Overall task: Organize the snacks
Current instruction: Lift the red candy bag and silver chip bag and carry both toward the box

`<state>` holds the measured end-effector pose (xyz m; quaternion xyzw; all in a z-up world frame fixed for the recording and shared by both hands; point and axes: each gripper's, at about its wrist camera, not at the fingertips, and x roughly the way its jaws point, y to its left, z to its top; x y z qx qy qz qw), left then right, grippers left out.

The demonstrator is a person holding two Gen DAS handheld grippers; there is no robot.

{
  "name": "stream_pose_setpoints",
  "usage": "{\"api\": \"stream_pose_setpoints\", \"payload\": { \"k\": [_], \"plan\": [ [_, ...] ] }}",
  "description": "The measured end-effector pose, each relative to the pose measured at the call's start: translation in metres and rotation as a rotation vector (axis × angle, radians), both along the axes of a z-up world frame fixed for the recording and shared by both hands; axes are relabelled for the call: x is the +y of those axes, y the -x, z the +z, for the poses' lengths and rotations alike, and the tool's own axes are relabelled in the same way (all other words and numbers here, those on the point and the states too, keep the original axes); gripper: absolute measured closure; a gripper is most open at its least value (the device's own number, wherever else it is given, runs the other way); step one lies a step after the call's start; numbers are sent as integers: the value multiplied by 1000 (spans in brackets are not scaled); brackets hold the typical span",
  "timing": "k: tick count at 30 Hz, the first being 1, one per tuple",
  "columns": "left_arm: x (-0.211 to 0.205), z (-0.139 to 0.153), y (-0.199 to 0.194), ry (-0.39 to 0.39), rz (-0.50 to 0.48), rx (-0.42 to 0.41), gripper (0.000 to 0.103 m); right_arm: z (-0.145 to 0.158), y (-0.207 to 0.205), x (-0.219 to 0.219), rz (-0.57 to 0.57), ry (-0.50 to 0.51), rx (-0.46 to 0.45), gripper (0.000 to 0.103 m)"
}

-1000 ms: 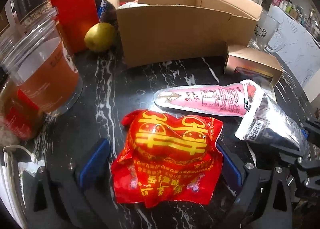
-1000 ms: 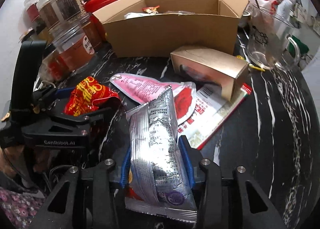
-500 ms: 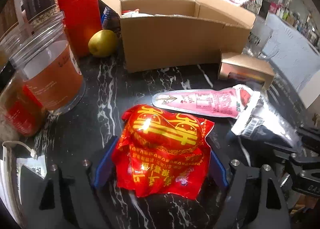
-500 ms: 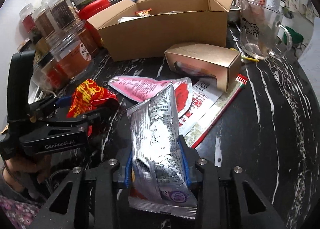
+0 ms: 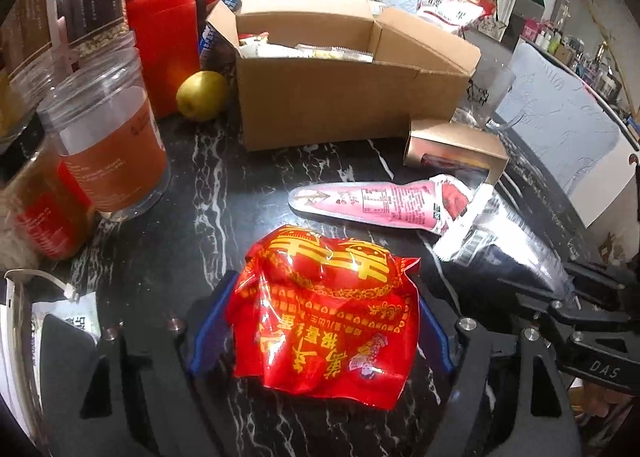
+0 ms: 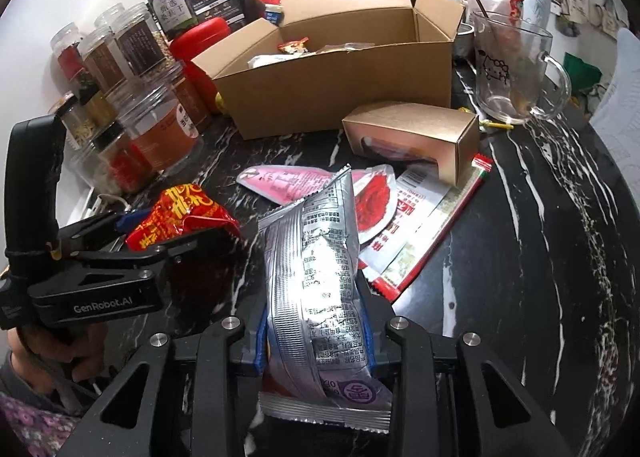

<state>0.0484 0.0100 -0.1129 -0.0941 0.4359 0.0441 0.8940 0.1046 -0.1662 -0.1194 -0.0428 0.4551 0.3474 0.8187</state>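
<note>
"GenRobot.AI" in pale letters along the black body of the left gripper (image 6: 182,227); "DAS" (the rest cut off) on the right gripper (image 5: 532,285) housing. Large yellow Chinese characters across the red snack packet (image 5: 326,313). Small print and a barcode on the silver packet (image 6: 320,277), too fine to read.

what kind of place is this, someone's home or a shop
Most likely a home, a crowded dark marble table: labelled jars of dry goods, a cartoon-printed glass mug, and an open cardboard box partly filled with snacks.

free: bare tabletop (image 6: 540,257) right | blocked: jars (image 6: 160,129) left, cardboard box (image 6: 340,89) ahead
</note>
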Motion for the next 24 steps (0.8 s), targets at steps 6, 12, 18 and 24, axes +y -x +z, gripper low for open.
{"api": "stream_pose_setpoints", "payload": {
  "k": [6, 12, 18, 24],
  "plan": [
    [1, 16, 2, -6, -1, -36, 23, 4, 4, -2, -10, -20, 1, 69],
    [0, 37, 1, -10, -15, -89, 23, 22, 4, -6, -20, -51, -38, 69],
    [-2, 65, -5, -25, -32, -164, 23, 50, -1, -9, -28, -99, -87, 69],
    [-4, 95, -19, -38, -53, -252, 23, 79, -14, -7, -18, -137, -149, 69]
  ]
}}
